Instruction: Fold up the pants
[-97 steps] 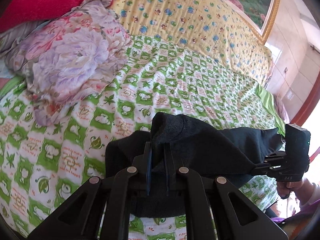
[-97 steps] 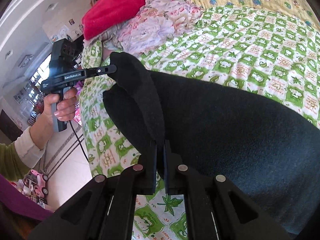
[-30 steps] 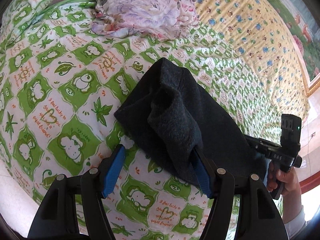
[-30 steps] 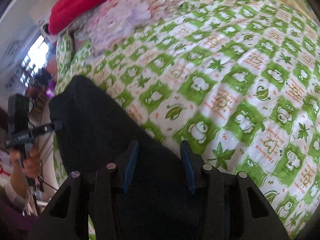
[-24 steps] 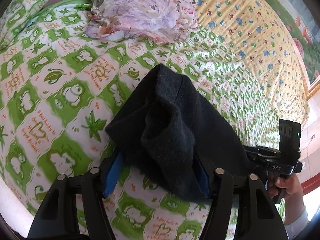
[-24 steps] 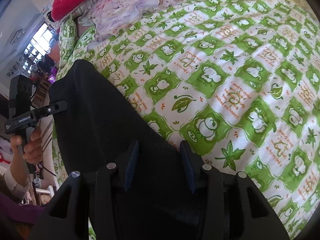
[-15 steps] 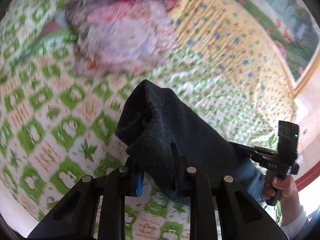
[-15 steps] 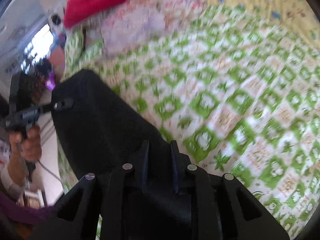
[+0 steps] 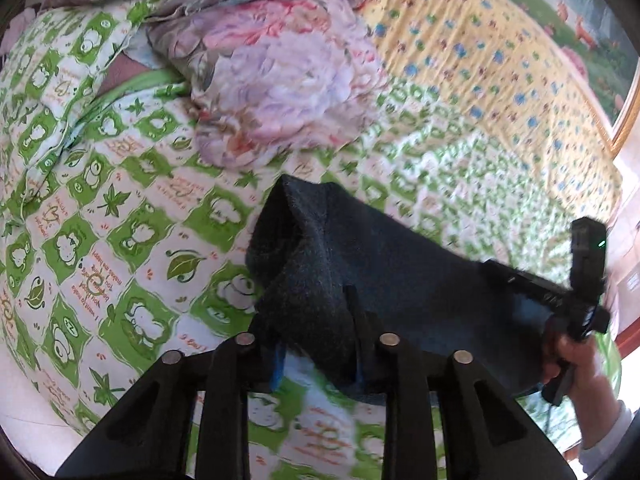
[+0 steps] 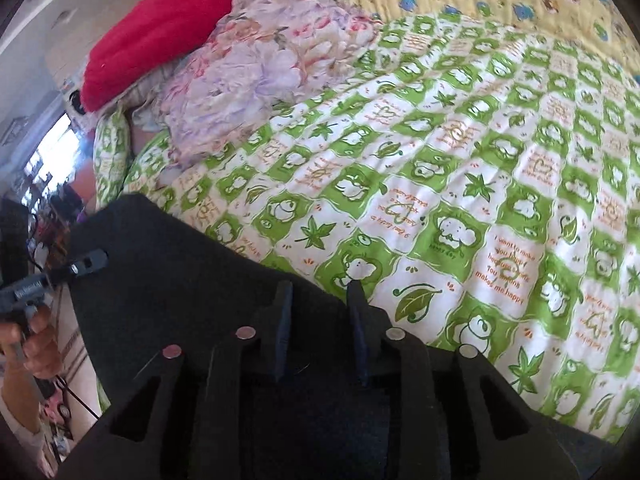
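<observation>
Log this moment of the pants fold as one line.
step: fold pants | left gripper: opening, pants between fingers | right gripper: opening over pants | surface: green checked bedspread

The pants [image 9: 372,276] are dark, matt, fuzzy fleece-like cloth. The sheet [image 10: 460,184] is smooth printed cotton-like cloth, faintly quilted. The grippers' [image 10: 320,320] fingers [image 10: 284,320] look like matt black plastic with shiny metal pins.
</observation>
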Action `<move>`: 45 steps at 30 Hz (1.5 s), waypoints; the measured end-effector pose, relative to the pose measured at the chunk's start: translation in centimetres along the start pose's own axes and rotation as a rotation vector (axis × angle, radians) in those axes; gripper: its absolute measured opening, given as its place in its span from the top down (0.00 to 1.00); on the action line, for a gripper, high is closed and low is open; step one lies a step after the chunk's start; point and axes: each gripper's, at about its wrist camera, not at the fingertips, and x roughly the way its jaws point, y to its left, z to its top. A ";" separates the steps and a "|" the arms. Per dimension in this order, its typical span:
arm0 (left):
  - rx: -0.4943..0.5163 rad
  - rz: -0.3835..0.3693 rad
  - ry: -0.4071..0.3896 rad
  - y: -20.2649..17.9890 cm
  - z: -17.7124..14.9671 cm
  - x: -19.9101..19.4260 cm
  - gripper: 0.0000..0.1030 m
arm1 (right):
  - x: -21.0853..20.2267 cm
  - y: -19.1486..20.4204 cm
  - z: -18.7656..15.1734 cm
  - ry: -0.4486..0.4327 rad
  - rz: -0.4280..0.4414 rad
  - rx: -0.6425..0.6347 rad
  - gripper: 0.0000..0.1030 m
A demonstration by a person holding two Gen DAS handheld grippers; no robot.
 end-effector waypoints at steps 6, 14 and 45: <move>-0.033 0.088 -0.104 0.9 -0.7 -3.7 0.47 | -5.9 -0.6 -0.8 -0.114 0.033 0.057 0.68; 0.019 0.025 -0.142 -3.3 -1.1 -6.9 0.40 | -14.4 -3.2 -6.5 -0.171 -0.051 0.148 0.59; 0.715 -0.363 0.179 -31.7 -10.4 1.3 0.31 | -28.0 -15.1 -22.4 -0.304 -0.339 0.659 0.58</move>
